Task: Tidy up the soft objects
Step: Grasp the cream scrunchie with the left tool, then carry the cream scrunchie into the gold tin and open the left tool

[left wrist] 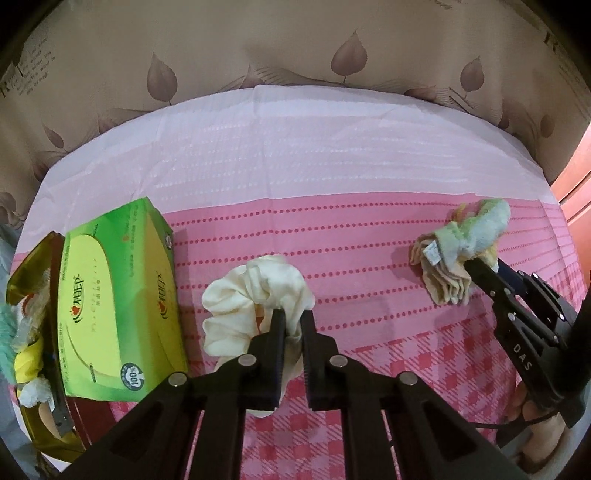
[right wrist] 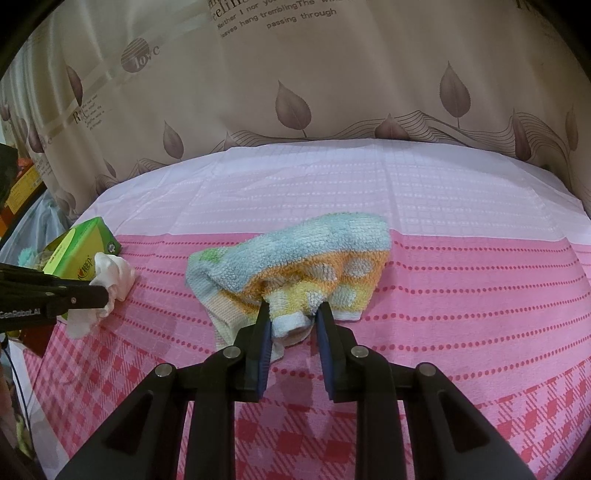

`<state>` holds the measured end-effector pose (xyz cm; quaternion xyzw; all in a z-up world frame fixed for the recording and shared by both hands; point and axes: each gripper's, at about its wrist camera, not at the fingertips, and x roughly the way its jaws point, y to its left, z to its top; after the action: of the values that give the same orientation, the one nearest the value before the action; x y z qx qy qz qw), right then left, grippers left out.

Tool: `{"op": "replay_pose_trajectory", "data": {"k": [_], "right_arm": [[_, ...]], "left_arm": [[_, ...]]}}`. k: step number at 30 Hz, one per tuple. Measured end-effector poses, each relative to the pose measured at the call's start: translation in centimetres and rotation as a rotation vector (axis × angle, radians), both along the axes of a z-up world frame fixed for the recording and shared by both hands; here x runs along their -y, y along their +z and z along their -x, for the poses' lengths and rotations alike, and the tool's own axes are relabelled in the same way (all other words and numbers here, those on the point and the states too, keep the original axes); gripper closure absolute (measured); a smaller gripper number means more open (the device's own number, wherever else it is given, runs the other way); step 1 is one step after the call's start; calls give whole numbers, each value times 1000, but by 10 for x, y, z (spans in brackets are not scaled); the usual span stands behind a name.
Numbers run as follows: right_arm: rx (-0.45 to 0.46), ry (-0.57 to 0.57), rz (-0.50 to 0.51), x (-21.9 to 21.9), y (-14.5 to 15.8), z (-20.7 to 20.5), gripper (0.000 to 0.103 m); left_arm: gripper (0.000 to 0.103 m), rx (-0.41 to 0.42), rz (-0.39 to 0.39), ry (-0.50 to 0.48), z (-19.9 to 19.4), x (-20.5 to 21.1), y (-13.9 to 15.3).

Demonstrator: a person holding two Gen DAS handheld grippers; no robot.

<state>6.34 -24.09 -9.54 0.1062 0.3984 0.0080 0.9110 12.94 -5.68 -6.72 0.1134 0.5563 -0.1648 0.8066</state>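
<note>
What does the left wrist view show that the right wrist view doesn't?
Only the left wrist view shows the gold bag stuffed with soft items at the far left, and the label on the small towel. Only the right wrist view shows the towel's full blue, orange and yellow pattern and the printed text on the curtain. Both show the green tissue box, the cream scrunchie pinched in the left tool, the towel in the right tool, and the pink cloth.

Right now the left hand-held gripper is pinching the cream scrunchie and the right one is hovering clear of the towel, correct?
Not quite. The left hand-held gripper does pinch the cream scrunchie, but the right hand-held gripper is closed on a fold of the towel, not clear of it; the right wrist view shows this.
</note>
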Motion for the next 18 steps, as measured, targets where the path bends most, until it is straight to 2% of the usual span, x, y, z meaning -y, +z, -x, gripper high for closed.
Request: {"op": "replay_pose_trajectory", "data": {"k": [18], "right_arm": [[0,0,0,0,1,0,81]], "left_arm": [[95,108,-34,2,20,-15,29]]}}
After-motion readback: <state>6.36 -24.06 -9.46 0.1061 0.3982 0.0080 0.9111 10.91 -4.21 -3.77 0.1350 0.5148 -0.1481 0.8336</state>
